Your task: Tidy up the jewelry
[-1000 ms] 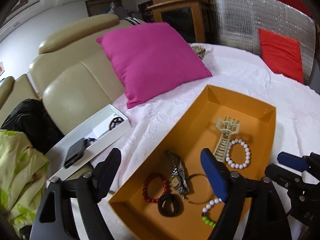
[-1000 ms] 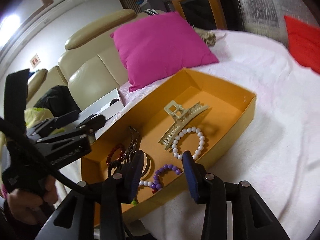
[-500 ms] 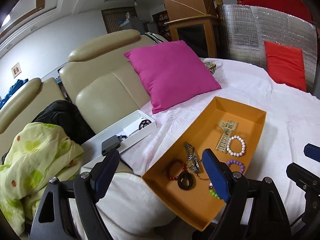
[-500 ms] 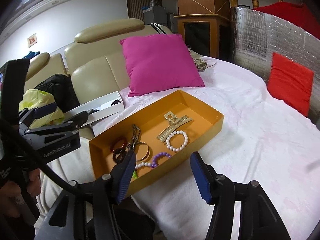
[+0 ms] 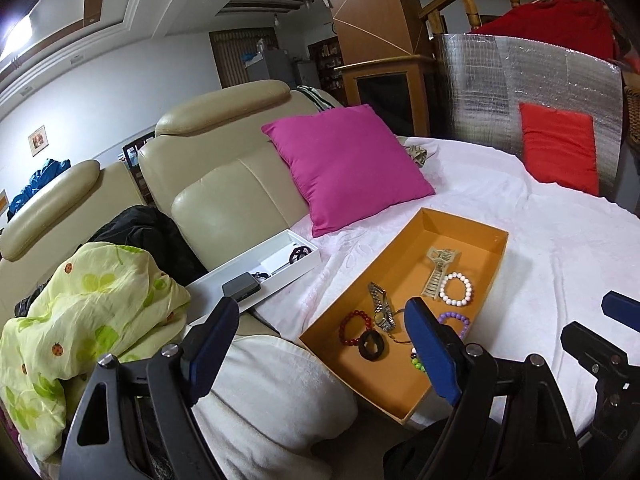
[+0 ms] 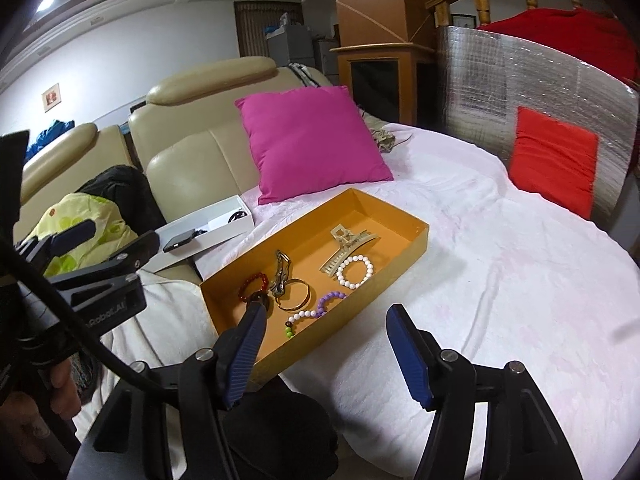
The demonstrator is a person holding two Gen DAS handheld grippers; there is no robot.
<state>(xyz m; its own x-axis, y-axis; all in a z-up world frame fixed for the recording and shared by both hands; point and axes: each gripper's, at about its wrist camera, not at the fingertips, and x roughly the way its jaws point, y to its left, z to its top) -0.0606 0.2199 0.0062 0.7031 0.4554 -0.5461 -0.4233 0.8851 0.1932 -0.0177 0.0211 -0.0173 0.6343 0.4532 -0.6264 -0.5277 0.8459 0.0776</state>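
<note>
White bedcover (image 6: 500, 280) carries the shallow orange cardboard tray (image 6: 400, 258), which lies ahead of both grippers and slightly left of the right gripper (image 6: 322, 352). Inside it, beaded bracelets, a gold bangle (image 6: 294, 298), a metal watch (image 5: 382, 306) and a beige hair claw (image 6: 346, 250) touch or overlap, perhaps tangled. Both the right and the left gripper (image 5: 320, 350) stand with jaws apart, holding nothing. Risk: one lifted piece drags its neighbours, and the soft cover lets the tray tip.

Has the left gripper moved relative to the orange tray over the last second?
Yes. The left gripper has pulled back and up from the orange tray: the tray now looks smaller and farther off, with more of the sofa in view.
</note>
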